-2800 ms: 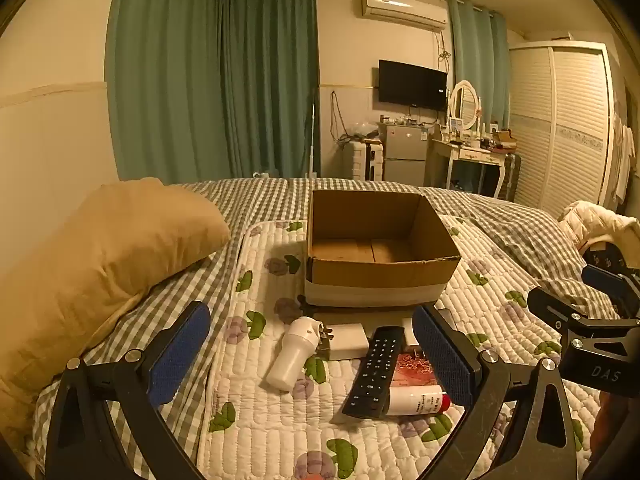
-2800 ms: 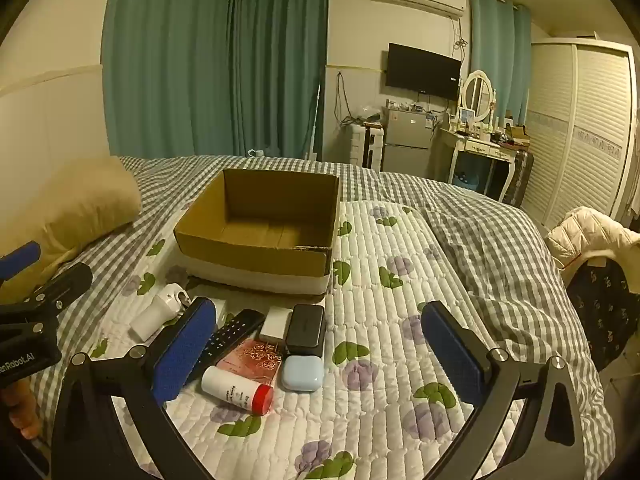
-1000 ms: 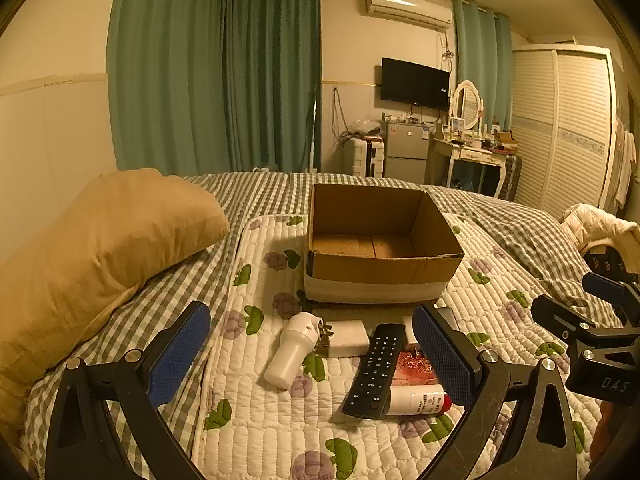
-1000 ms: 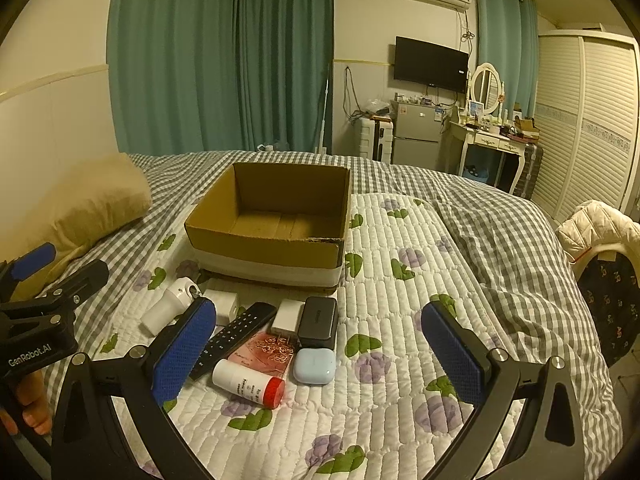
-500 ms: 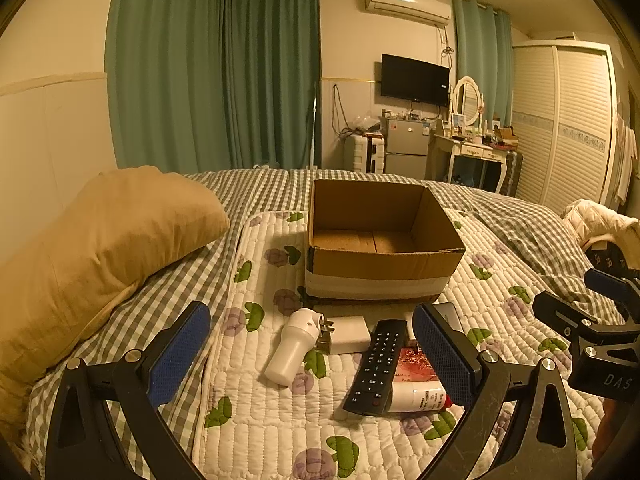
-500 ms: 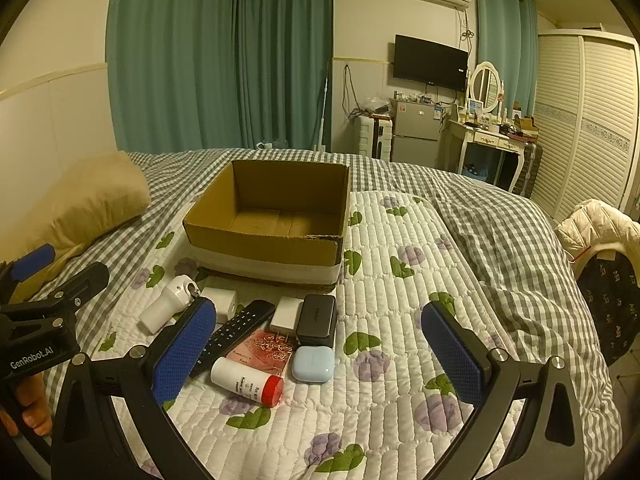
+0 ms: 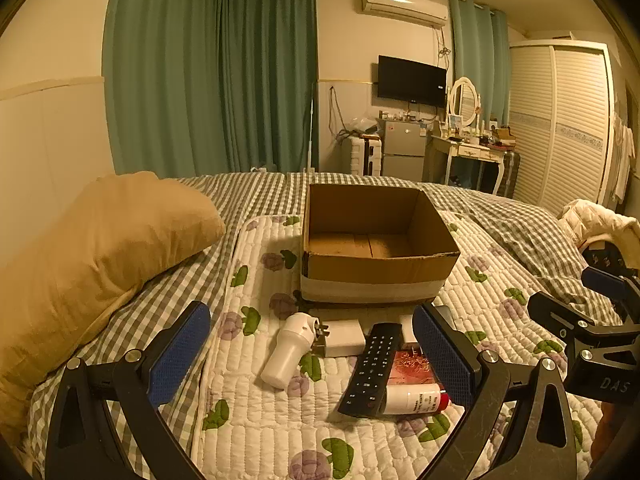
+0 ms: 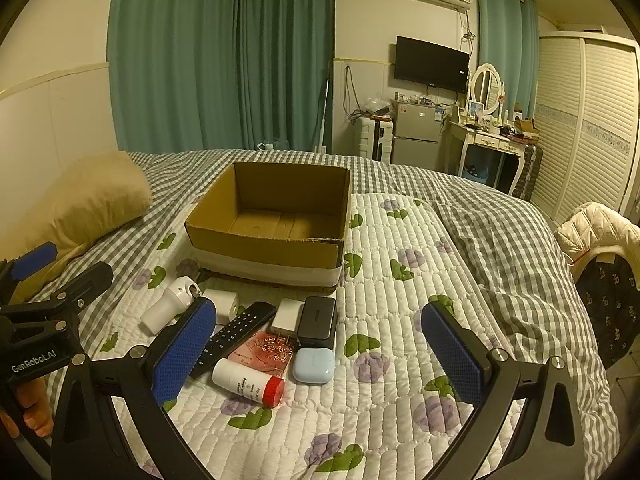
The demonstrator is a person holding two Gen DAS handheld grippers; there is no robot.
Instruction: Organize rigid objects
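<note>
Both grippers, left [image 7: 311, 350] and right [image 8: 318, 350], fingers spread, empty; clustered remote [image 8: 234, 337] before cardboard box [image 8: 268, 220] risks nudging neighbours.

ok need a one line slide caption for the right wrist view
Open right gripper hovers over a remote, red-capped bottle and small cases before an empty cardboard box on the bed.

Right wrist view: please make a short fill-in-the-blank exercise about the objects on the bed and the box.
1. The cardboard box holds ____ objects.
2. The white bottle lying on the quilt has a ____ cap.
3. The light blue case lies directly in front of the ____ case.
4. Both the left tool and the right tool are ____ and hold nothing.

Missing words: no; red; black; open
</note>
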